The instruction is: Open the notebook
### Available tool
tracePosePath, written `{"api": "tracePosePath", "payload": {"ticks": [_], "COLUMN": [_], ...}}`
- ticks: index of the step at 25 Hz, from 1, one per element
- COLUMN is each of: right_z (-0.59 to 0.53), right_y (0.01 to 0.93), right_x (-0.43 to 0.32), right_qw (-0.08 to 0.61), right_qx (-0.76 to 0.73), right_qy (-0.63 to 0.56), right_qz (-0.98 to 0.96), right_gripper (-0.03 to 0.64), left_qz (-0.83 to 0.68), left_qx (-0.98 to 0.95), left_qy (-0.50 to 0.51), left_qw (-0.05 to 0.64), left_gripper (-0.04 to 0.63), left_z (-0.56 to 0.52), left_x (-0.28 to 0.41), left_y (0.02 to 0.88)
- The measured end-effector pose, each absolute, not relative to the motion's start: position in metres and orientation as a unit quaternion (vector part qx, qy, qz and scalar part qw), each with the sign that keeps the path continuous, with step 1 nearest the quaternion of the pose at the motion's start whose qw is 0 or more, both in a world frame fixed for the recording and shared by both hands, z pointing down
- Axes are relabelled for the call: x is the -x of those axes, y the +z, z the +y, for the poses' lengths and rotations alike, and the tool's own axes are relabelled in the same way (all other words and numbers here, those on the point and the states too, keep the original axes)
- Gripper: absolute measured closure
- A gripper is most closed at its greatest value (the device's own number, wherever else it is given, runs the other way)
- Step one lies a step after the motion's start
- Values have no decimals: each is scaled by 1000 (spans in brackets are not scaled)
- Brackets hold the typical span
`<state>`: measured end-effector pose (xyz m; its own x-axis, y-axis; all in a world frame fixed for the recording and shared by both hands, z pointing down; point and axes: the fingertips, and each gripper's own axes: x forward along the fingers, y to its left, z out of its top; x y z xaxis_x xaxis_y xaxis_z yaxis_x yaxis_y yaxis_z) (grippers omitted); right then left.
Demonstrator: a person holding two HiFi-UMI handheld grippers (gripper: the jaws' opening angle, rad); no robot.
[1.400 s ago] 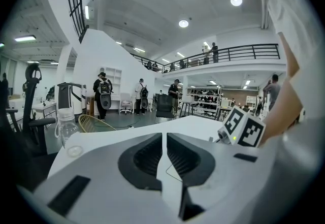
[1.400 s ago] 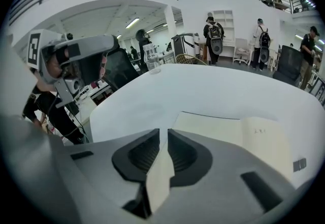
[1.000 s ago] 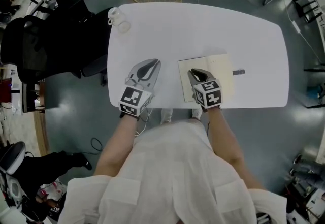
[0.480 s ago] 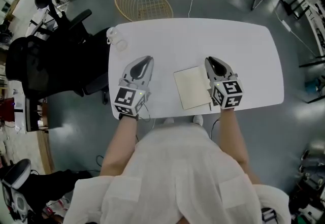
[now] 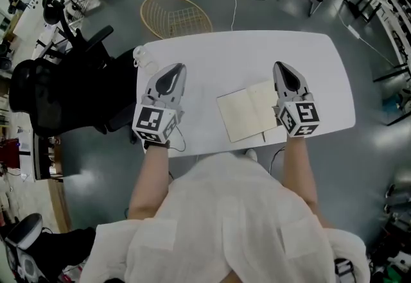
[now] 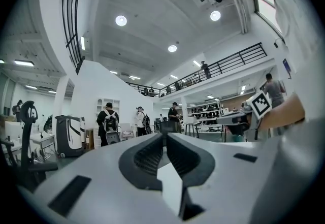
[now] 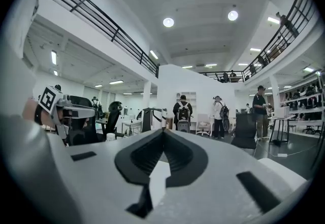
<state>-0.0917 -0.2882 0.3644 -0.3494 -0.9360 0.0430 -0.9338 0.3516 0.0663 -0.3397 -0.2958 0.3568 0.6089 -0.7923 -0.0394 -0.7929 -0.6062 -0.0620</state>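
Observation:
The notebook (image 5: 247, 111) lies open on the white table (image 5: 237, 54) near its front edge, cream pages facing up. My right gripper (image 5: 281, 67) hovers just to the right of it, raised off the table and pointing level. Its jaws (image 7: 163, 130) have just been closing and are shut with nothing between them. My left gripper (image 5: 173, 68) is held up over the table's left part, well apart from the notebook. In the left gripper view its jaws (image 6: 165, 135) meet at the tips and hold nothing.
A clear cup (image 5: 141, 57) stands at the table's far left corner. A black office chair (image 5: 64, 95) is left of the table and a wire basket (image 5: 174, 15) lies on the floor behind it. Several people stand far off in the hall (image 7: 183, 111).
The right gripper has left the notebook's pages, moved to its right side and risen. The left gripper has also lifted off the table. The notebook stays open.

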Motion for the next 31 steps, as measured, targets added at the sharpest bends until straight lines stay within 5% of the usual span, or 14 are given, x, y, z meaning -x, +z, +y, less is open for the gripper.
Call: {"api": "tracePosePath", "payload": {"ticks": [31], "right_z": [-267], "right_y": [336], "right_x": [70], "right_qw": [37], "right_qx": [-581], "right_qy": [-48], "right_qz": [-812], "right_gripper": [615], "left_qz": [441], "left_qx": [895], "left_qy": [23], "left_qw": [57], "left_gripper": [578], "left_z": [-292], "left_x": [333], "left_y": [335]}}
